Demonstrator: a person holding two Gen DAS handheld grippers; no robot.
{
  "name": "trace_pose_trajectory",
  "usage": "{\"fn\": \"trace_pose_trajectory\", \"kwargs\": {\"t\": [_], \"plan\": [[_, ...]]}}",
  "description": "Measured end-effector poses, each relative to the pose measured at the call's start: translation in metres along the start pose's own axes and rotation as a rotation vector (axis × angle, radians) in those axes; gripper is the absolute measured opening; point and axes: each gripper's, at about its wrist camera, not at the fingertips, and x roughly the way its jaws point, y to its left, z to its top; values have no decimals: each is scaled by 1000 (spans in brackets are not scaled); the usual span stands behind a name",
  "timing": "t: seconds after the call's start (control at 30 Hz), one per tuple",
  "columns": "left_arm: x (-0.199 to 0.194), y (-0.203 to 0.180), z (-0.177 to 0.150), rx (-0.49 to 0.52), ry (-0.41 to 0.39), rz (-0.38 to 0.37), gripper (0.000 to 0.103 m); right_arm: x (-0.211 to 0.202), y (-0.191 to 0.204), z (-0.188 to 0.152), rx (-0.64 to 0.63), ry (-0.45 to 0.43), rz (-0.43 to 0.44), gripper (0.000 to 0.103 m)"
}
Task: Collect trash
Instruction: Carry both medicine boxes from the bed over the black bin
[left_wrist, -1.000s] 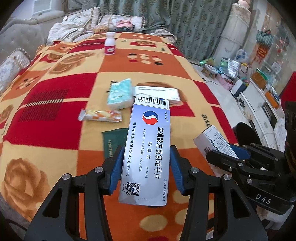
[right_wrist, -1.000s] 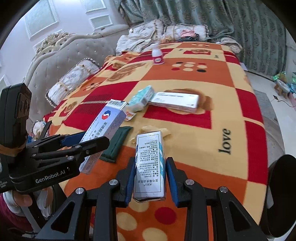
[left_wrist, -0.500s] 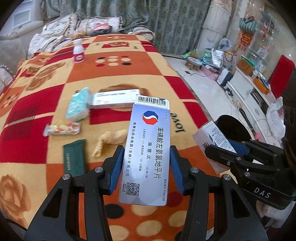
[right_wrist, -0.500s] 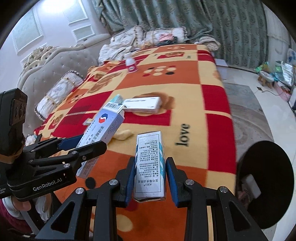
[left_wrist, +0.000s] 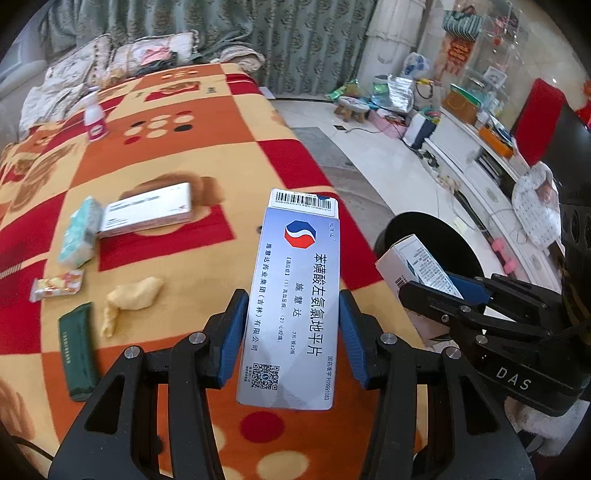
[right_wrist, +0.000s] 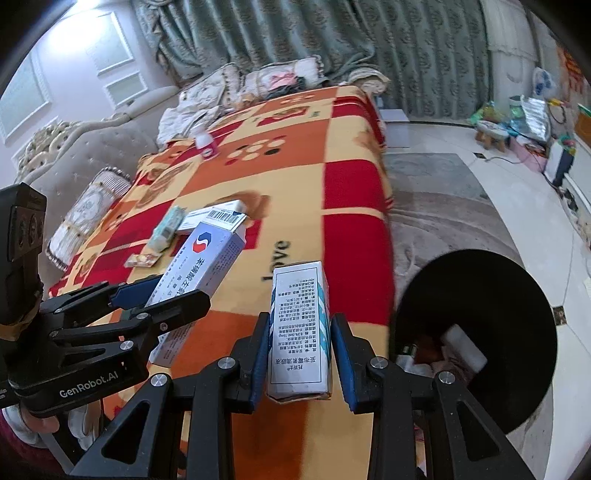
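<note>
We hold blue box (left_wrist: 295, 302) in left gripper (left_wrist: 291, 336), white box (right_wrist: 299, 328) in right gripper (right_wrist: 300, 354); early release risks missing bin (right_wrist: 476, 332).

Both my wrist cams look steeply down along their fingers, close over the blanket (left_wrist: 177, 162) edge; left cam faces right-ish, right cam left-ish, sharing the blanket (right_wrist: 295, 177) and bin (right_wrist: 480, 302).
</note>
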Motion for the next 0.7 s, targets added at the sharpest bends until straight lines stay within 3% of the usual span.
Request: {"fn": "trace_pose_trajectory", "kwargs": {"t": [0.7], "plan": [[38,-47,15,61,50,-61,47,-18,-67,-9,109,-6,-85,31]]}}
